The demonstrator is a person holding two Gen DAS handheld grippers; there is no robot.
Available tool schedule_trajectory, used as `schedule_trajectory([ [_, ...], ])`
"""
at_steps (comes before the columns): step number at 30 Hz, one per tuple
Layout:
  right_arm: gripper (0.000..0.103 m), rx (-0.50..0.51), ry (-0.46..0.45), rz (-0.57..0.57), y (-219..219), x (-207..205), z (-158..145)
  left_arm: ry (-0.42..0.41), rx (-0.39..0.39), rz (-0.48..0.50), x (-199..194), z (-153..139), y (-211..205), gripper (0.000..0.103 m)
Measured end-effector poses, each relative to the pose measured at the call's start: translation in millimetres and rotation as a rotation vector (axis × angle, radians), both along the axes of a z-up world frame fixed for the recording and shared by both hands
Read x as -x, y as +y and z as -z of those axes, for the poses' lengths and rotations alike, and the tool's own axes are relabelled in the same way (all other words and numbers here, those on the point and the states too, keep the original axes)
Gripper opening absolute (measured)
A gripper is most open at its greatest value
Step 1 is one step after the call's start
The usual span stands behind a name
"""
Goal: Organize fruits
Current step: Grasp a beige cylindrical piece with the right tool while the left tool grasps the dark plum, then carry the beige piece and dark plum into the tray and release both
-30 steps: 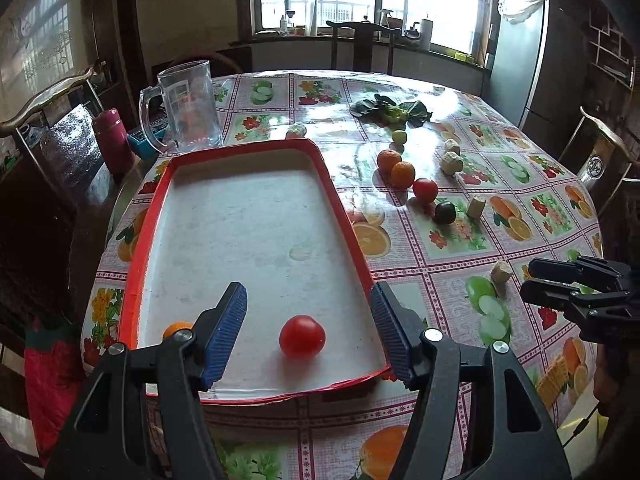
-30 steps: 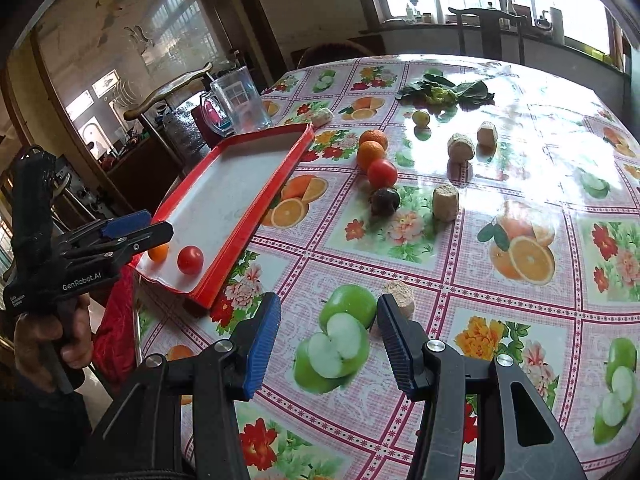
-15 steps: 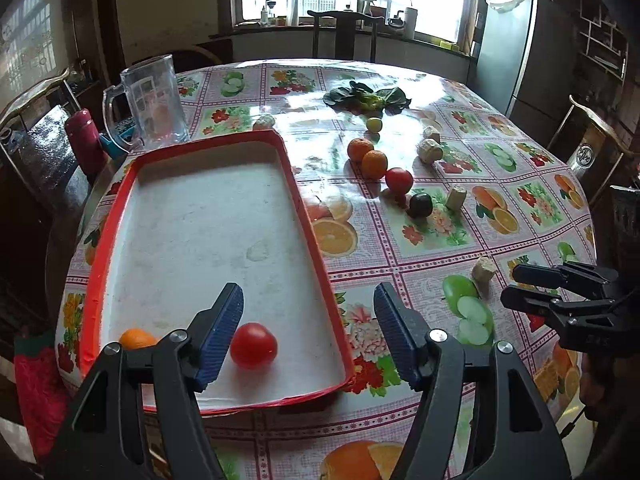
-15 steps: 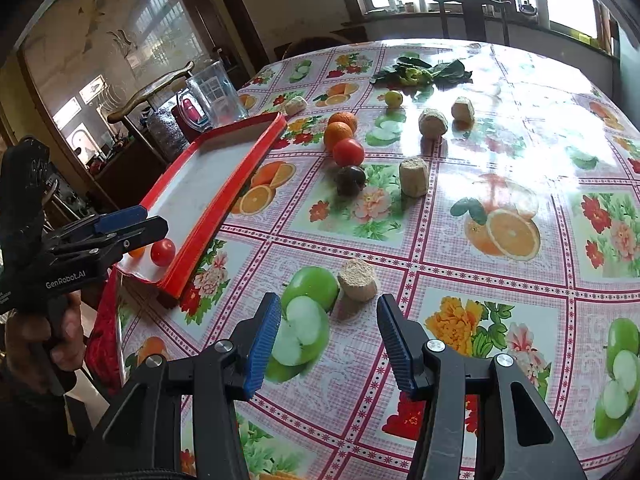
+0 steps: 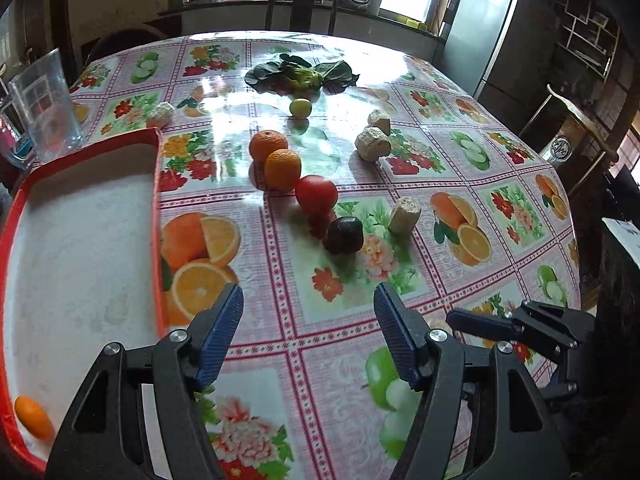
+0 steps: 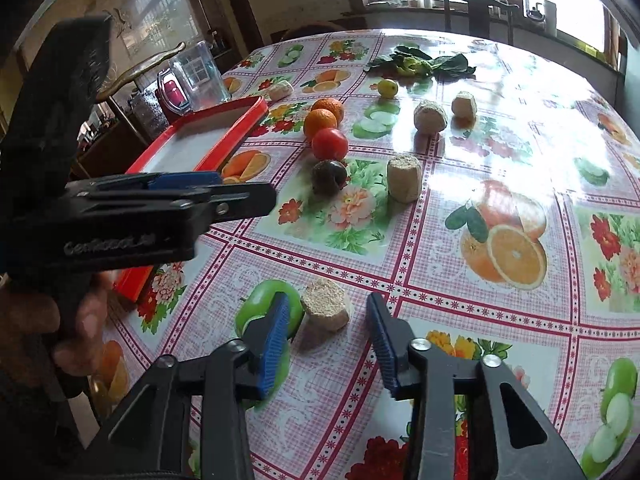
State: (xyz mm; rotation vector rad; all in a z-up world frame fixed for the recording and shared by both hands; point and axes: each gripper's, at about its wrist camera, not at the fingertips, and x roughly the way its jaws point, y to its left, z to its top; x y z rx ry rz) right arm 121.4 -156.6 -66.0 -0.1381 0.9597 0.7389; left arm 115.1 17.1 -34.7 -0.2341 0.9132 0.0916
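The right tongs [image 6: 328,302] have just been narrowing, yet a gap still shows on either side: the tan chunk [image 6: 324,312] sits right at their tips, between the blue pads, with neither pad pressing on it. It looks dry, rough and light, probably stiff enough to take a firm squeeze. The flat-ended drum shape suggests gripping across its curved sides, low down, so it does not tip

The left tongs [image 5: 308,296] hang released and hold nothing. Ahead of them, well apart, lies the row of fruit: the dark fruit [image 5: 344,234] nearest, then the tomato [image 5: 316,194], then two oranges [image 5: 282,168], with a small green fruit [image 5: 301,107] farthest off. To the left of these tongs is the red tray [image 5: 155,200], one small orange [image 5: 32,416] in its near corner

The round fruits will likely roll on the glossy cloth. The tomato is smooth and soft, so a gentle hold across its widest part seems best; the oranges should bear more pressure
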Motion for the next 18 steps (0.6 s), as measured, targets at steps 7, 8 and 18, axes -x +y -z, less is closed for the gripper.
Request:
schedule_trajectory([
  [7, 0.025, -0.032, 0.014, 0.021, -20, -3, -5, 0.037, 0.025, 0.016, -47, 18, -8, 0.067],
  [8, 0.025, -0.037, 0.016, 0.031, -23, -3, -6, 0.039, 0.021, 0.022, -52, 20, -10, 0.066],
  [18, 0.025, -0.069, 0.010, 0.080, -35, -5, -18, 0.012, -0.034, 0.054, -40, 17, -14, 0.021],
])
